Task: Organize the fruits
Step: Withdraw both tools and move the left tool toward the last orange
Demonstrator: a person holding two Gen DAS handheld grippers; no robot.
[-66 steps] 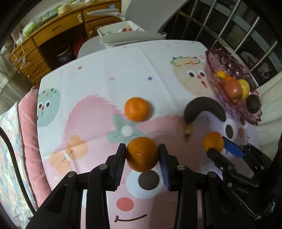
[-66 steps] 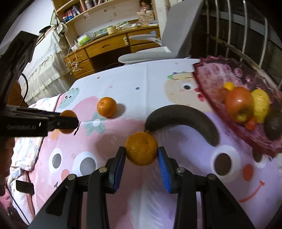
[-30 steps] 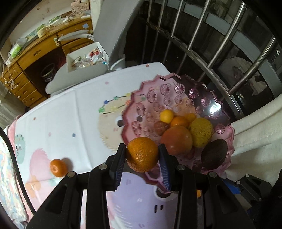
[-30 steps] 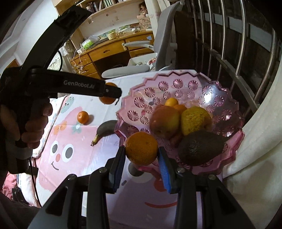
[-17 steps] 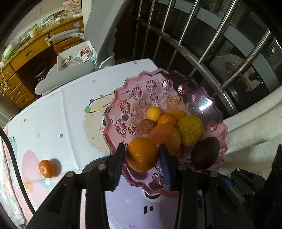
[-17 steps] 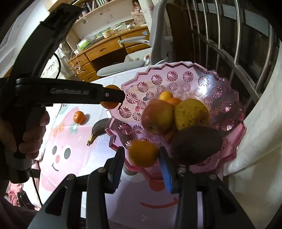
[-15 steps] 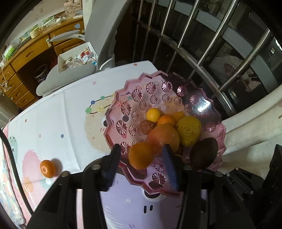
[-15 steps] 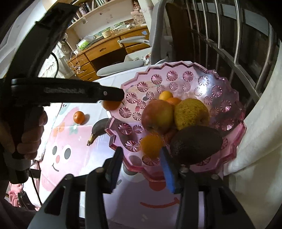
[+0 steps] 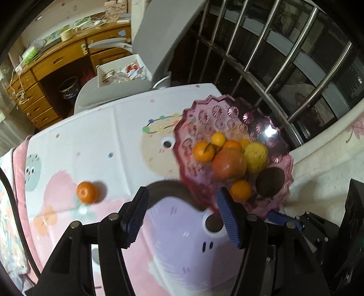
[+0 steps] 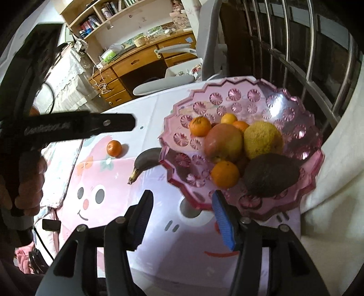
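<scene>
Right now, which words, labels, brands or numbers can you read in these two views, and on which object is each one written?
"GenRobot.AI": white letters on the black body of the left gripper, seen from the right wrist view; they are blurred, so this reading is uncertain.
Book spines on the shelf: too small to read.
Tablecloth: cartoon faces and flowers only, no words.
Pink fruit bowl: a moulded flower pattern, no text.

Fruit sits piled in the bowl (image 10: pixel 302 127); left of it a banana (image 10: pixel 145 159), perhaps touching, then an orange (image 10: pixel 114 148).
</scene>
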